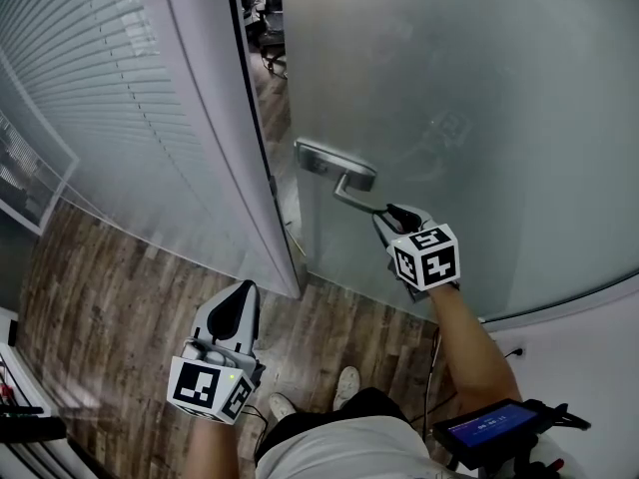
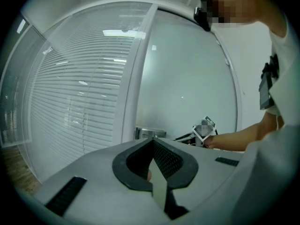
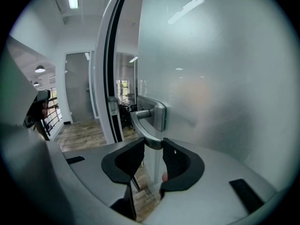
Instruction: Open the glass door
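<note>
The frosted glass door (image 1: 449, 88) stands a little ajar from its frame. Its metal lever handle (image 1: 344, 183) points toward me, and my right gripper (image 1: 387, 216) is shut on the lever's end. In the right gripper view the lever (image 3: 143, 125) runs in between the two black pads (image 3: 174, 161), with the gripper (image 3: 153, 146) closed on it. My left gripper (image 1: 240, 302) hangs low at the left, away from the door, shut with nothing in it. From the left gripper view its jaws (image 2: 153, 142) meet at the tip, and beyond them the handle plate (image 2: 149, 133) shows.
A white door frame post (image 1: 215, 118) stands left of the gap, with a blind-covered glass partition (image 1: 90, 78) beyond it. Wood floor (image 1: 110, 297) lies below. Office chairs (image 1: 268, 28) show through the gap. A device with a blue screen (image 1: 494, 425) hangs at my right hip.
</note>
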{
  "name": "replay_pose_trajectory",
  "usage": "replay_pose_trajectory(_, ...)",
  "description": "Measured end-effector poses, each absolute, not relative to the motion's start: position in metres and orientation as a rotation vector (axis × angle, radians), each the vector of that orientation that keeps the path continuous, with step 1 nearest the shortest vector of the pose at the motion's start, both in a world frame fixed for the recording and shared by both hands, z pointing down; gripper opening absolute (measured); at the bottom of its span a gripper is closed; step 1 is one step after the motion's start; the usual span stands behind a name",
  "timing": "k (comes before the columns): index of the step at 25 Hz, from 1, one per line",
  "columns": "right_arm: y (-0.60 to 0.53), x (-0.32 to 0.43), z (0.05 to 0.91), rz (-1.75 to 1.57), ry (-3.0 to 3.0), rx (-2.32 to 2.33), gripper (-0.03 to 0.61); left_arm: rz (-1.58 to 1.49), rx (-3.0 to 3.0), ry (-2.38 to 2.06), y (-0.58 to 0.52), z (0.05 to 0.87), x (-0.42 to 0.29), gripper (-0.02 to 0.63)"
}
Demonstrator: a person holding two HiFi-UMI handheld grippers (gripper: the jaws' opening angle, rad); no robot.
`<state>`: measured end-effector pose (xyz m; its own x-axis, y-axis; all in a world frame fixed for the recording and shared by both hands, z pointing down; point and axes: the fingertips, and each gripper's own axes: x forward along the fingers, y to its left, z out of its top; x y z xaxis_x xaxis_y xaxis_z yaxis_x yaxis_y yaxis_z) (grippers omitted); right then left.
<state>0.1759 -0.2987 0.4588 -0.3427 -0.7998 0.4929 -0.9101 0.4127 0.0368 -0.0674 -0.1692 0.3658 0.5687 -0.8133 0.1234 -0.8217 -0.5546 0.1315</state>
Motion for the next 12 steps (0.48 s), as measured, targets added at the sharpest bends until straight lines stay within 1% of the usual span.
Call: replay_pose_trajectory(12,-0.326,0.202,0.473,0.351,-2.230,1.513,0.124,0.076,2.613,-1.415,-0.177,0.380,-0.052,-0.006)
